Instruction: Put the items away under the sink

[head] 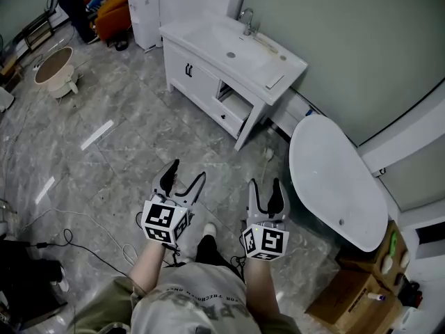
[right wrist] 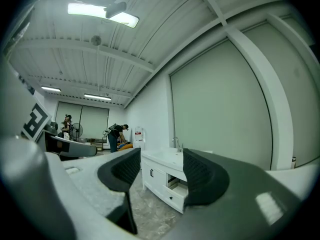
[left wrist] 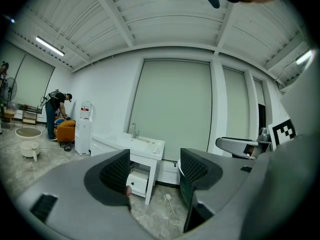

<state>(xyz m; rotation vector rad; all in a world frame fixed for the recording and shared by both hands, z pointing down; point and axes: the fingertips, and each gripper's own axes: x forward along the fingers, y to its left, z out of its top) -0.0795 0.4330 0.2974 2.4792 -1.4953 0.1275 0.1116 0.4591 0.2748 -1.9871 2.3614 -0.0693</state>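
A white sink cabinet stands against the far wall, with a faucet on top and a lower drawer pulled out. My left gripper and right gripper hang side by side over the marble floor, well short of the cabinet. Both are open and hold nothing. The cabinet shows between the jaws of the left gripper in the left gripper view. In the right gripper view the same cabinet lies beyond the right gripper. No loose items lie near either gripper.
A white oval table stands to the right. Behind it a cardboard box carries a few small bottles. Far left are a round basin, a water dispenser and a bending person. Cables trail at lower left.
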